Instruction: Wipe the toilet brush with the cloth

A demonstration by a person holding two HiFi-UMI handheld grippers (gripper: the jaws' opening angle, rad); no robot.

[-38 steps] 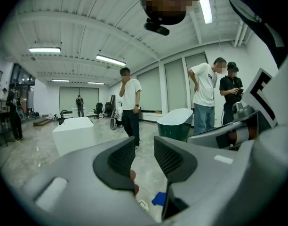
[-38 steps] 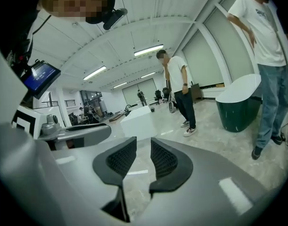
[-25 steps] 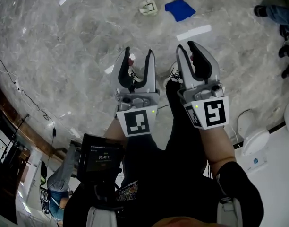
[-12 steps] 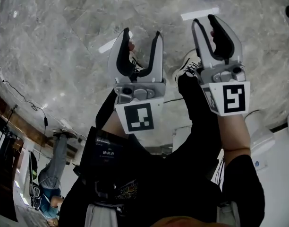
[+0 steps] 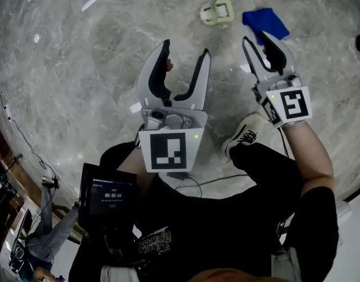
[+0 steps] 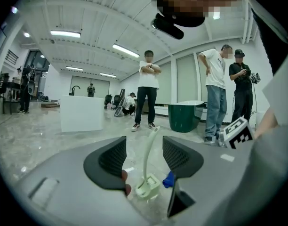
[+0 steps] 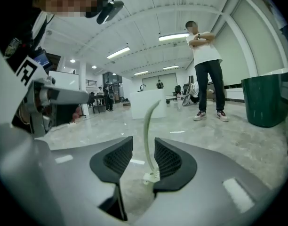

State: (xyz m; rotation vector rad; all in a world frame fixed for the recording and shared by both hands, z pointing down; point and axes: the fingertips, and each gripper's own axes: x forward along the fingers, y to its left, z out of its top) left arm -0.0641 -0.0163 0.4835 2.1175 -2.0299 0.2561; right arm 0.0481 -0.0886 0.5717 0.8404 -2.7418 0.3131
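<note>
Head view, toilet brush [image 5: 218, 12] back by cloth [image 5: 266, 23], left hand-held gripper [image 5: 185, 47], right hand-held gripper [image 5: 256, 37] lower, jaws widening, empty

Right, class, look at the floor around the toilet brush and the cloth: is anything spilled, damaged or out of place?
Nothing stands out. The toilet brush stands upright on the floor, the blue cloth lies beside it, and no spill or breakage shows.
</note>
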